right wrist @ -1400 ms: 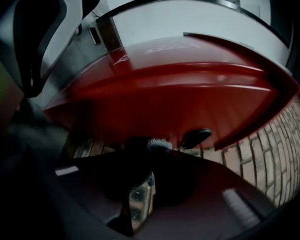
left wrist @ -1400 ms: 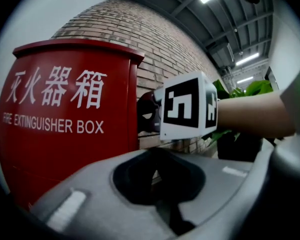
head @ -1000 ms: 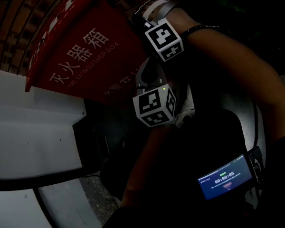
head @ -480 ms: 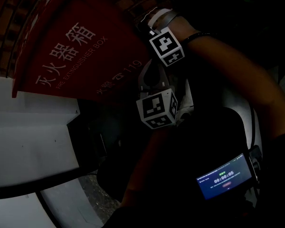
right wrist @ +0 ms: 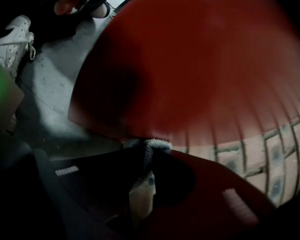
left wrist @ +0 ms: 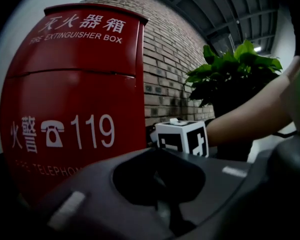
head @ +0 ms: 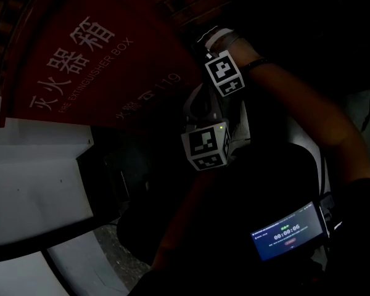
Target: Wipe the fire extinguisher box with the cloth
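Relative to the white lettering on the red fire extinguisher box (head: 92, 54), the right hand-held gripper (right wrist: 146, 156) has slid along the box's right edge over the last second. It was level with the English line and is now level with the "119". The box itself now sits further left and higher in the head view.

At the left, the box stands against a brick wall (left wrist: 165, 59), its front panel facing the left hand-held gripper (left wrist: 162, 184). That gripper is held just back from the box, jaws together with nothing between them, idle.

Towards the middle, the right hand-held gripper is clamped on a grey cloth (right wrist: 151, 144). A fold of it pokes out at the tips and appears pressed against the red surface that fills that gripper's view.

This looks like a wiping stroke under way along the right side. The wide lettered front probably still needs passes, and the cloth will need steady pressure to stay flat on it.

Further right stand a potted plant (left wrist: 235, 74) and a small lit screen (head: 288, 232).
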### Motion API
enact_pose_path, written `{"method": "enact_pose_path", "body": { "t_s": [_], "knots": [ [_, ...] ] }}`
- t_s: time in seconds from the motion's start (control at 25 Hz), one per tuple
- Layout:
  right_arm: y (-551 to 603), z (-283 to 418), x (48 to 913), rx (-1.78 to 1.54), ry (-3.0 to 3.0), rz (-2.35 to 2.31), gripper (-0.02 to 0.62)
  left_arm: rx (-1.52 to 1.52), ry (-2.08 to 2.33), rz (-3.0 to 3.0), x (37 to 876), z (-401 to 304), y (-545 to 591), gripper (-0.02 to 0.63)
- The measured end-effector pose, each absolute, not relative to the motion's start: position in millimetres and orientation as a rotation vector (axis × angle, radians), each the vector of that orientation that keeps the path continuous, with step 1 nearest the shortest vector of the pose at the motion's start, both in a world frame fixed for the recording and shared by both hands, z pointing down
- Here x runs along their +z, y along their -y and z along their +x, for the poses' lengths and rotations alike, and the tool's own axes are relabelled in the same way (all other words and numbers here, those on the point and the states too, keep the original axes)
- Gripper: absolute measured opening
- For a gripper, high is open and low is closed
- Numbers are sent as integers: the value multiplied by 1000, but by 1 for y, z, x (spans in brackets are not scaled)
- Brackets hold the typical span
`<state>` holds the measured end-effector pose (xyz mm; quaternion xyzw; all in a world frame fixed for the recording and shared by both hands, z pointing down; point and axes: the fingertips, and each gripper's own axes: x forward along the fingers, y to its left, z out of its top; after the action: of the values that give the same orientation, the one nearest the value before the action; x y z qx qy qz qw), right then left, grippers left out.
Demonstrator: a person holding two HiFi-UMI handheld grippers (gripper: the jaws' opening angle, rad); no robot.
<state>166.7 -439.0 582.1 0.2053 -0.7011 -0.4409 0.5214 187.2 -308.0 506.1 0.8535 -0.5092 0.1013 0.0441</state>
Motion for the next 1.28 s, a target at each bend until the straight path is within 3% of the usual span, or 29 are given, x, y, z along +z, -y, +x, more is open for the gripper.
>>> {"method": "enact_pose_path", "body": {
  "t_s": [0.44, 0.76, 1.0, 1.28],
  "knots": [
    [418, 164, 671, -916, 1714, 347, 46, 373, 1556, 2562, 544, 177, 313, 0],
    [409, 166, 687, -851, 1734, 323, 46, 366, 1542, 2516, 543, 170, 307, 0],
    [405, 180, 611, -908, 1722, 394, 46, 303, 1547, 2555, 499, 172, 300, 0],
    [410, 204, 459, -1014, 1671, 598, 46, 260, 1547, 2631, 423, 192, 290, 0]
  ]
}}
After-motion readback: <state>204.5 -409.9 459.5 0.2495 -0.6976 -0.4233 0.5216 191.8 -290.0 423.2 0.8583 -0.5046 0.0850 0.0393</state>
